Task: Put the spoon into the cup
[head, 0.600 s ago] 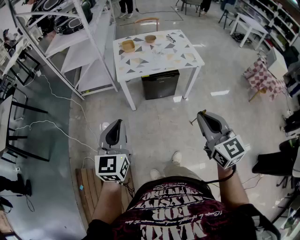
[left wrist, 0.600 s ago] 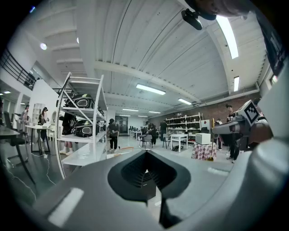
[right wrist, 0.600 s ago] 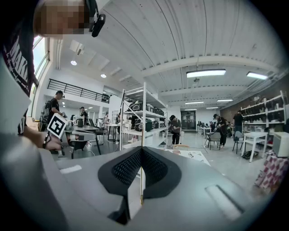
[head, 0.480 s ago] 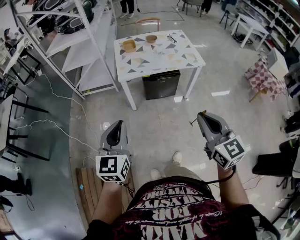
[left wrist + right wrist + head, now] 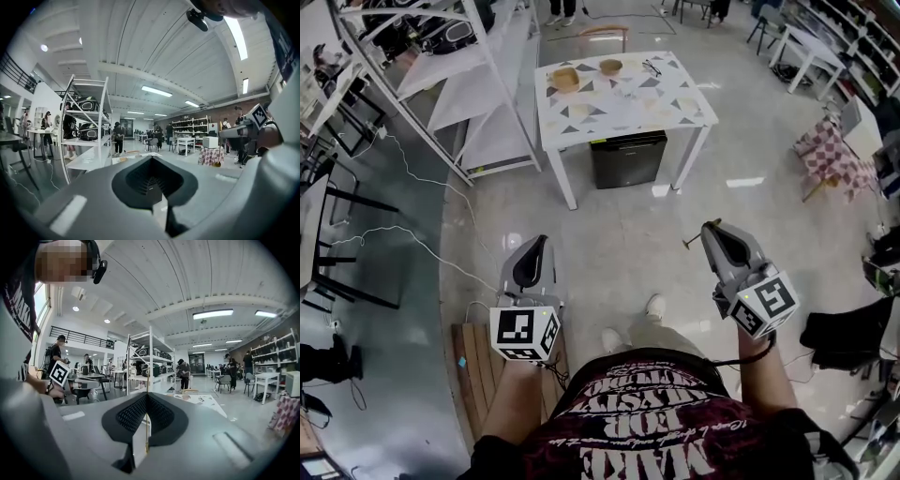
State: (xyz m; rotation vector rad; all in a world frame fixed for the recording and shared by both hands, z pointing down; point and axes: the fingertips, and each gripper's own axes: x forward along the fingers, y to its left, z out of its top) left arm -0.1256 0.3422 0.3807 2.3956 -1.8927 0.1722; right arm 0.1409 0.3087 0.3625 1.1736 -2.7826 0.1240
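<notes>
My right gripper [image 5: 705, 228] is held at waist height over the floor, shut on a thin brass-coloured spoon [image 5: 687, 243] whose end pokes out to the left of the jaws. In the right gripper view the spoon [image 5: 146, 427] shows as a narrow upright strip between the closed jaws of that gripper [image 5: 146, 397]. My left gripper [image 5: 540, 243] is shut with nothing in it; its jaws meet in the left gripper view [image 5: 151, 158]. The white patterned table [image 5: 675, 111] stands well ahead, with two wooden bowls [image 5: 566, 79] on it. No cup can be made out.
A black cabinet [image 5: 626, 161] sits under the table. White shelving [image 5: 478, 103] stands to the left, with cables [image 5: 403, 234] on the floor. A wooden pallet [image 5: 478, 370] lies by my left foot. A checkered stool [image 5: 825, 155] is at the right.
The table has shifted slightly up in the head view, and the right gripper sits a little further right. Both grippers keep the same hold.
</notes>
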